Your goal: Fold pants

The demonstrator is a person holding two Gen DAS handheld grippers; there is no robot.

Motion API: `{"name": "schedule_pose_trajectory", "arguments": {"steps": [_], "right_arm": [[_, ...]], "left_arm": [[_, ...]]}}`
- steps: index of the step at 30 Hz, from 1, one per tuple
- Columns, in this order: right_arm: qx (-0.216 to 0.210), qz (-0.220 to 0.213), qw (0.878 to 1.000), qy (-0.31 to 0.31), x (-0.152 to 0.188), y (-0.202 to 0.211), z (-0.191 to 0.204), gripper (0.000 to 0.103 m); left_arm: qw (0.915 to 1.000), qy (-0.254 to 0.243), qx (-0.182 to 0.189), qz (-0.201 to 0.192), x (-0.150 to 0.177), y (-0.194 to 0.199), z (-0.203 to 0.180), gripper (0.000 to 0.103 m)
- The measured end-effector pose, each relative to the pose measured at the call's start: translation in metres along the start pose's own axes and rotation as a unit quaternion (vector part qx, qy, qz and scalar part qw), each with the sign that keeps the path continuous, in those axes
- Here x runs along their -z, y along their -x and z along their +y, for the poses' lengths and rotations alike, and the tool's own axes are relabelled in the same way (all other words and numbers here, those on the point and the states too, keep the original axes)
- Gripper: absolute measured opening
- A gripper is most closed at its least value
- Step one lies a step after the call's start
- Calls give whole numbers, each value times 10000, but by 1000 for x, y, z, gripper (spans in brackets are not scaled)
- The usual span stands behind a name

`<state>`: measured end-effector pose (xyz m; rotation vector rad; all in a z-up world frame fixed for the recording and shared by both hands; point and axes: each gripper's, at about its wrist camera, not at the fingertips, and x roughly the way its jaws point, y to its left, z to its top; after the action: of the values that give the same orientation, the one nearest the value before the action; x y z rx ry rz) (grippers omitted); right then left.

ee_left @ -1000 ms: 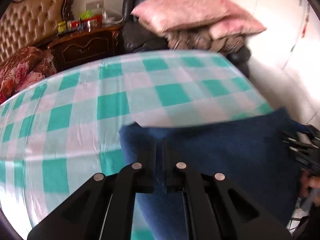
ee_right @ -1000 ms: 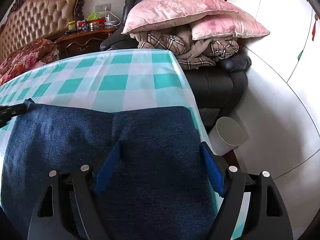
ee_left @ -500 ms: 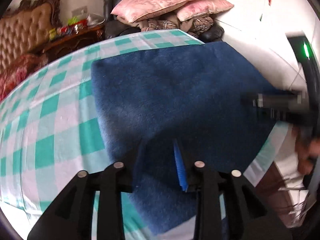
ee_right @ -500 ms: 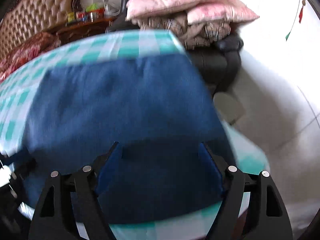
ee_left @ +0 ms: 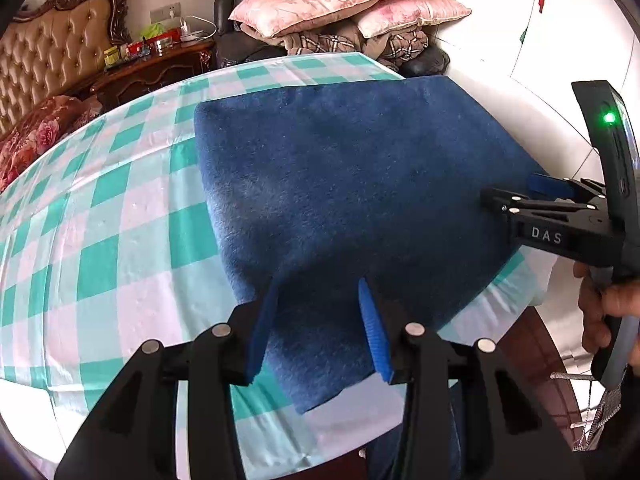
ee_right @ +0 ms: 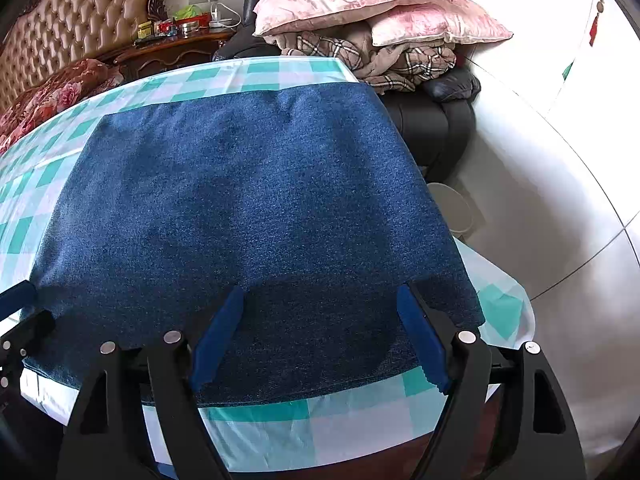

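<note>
left gripper (ee_left: 316,324) jaws just been opening, now spread clear of the pants (ee_left: 360,184), dropped flat on the desk (ee_left: 100,240) ahead. right gripper (ee_right: 320,336) jaws spread too. fold laid; next fold due.

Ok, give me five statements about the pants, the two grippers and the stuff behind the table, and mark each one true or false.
1. The blue pants lie flat on the checked tablecloth. True.
2. The left gripper is clamped shut on the fabric. False: its jaws have just been opening and the pads stand apart.
3. The right gripper is open. True.
4. Two pink pillows are stacked on a plaid blanket. True.
5. The tablecloth is red and white. False: it is teal, white and pale pink.
</note>
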<state>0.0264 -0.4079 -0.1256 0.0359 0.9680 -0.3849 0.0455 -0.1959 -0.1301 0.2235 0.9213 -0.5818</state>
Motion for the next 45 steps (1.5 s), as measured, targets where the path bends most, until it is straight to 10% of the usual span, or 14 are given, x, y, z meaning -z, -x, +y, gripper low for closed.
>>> {"name": "schedule_pose_trajectory", "arguments": {"steps": [10, 18, 22, 25, 31, 36, 45], "right_arm": [[8, -25, 10000, -27, 2, -1, -1, 77], [-17, 39, 10000, -30, -1, -3, -2, 77], [-1, 51, 10000, -30, -2, -5, -2, 77], [-35, 60, 10000, -59, -2, -5, -4, 77], [19, 28, 10000, -38, 0, -3, -2, 77], [192, -65, 9998, -64, 3, 17, 1, 77], [284, -231, 9987, -343, 21, 70, -5, 78]], "left_arm": [[9967, -273, 451, -618, -97, -13, -11, 35], [9913, -900, 891, 356, -182, -131, -68, 24], [9933, -718, 853, 288, -174, -115, -59, 31], [9976, -337, 600, -48, -148, -72, -30, 67], [9993, 20, -1, 386, -57, -43, 11, 69], [9978, -66, -660, 20, -20, -1, 17, 82], [9994, 138, -287, -134, -7, 53, 2, 101]]}}
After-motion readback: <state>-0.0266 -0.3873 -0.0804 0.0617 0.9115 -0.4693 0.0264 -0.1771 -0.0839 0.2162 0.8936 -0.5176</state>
